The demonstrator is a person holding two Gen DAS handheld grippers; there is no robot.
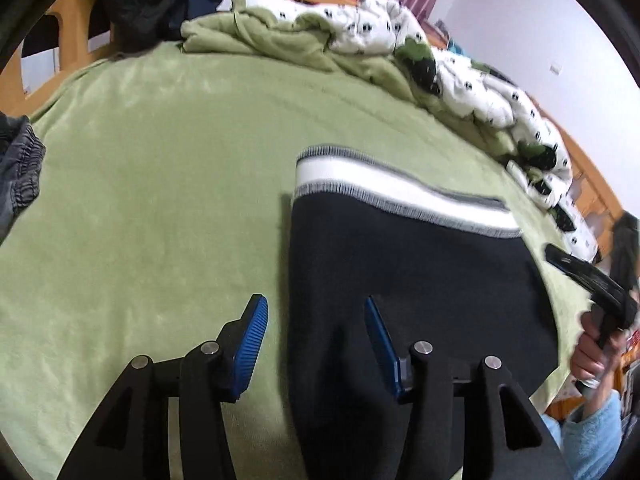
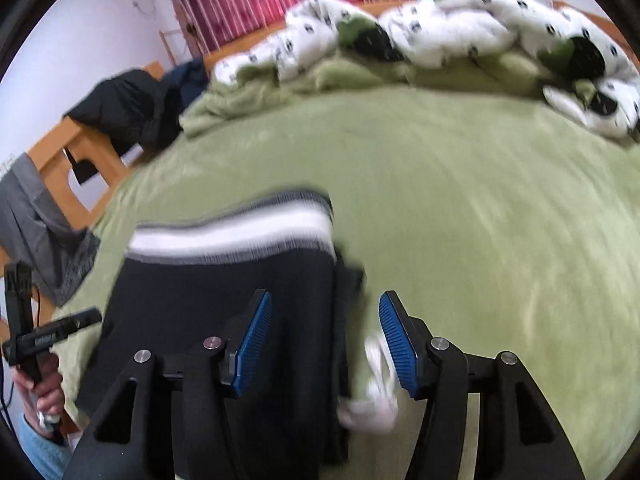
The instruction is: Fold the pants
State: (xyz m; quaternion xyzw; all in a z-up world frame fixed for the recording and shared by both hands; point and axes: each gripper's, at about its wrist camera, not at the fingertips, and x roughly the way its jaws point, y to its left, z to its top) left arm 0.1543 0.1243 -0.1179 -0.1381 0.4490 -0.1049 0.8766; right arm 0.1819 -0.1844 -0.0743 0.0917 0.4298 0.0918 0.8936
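Left wrist view: the dark pants (image 1: 400, 280) lie flat on the green blanket (image 1: 160, 200) near the person, striped waistband (image 1: 400, 188) at the far end, a placement that suits a further fold. Both tools stand with jaws apart and nothing clamped: the left gripper (image 1: 316, 320) straddles the pants' left edge, the right gripper (image 2: 326, 316) their right edge, above a white drawstring (image 2: 376, 380). Bedding (image 1: 400, 40) is heaped at the far side, apart from the working area.

Even soft daylight, no glare; strong fisheye bending, black corners; right view motion-blurred, left sharper.
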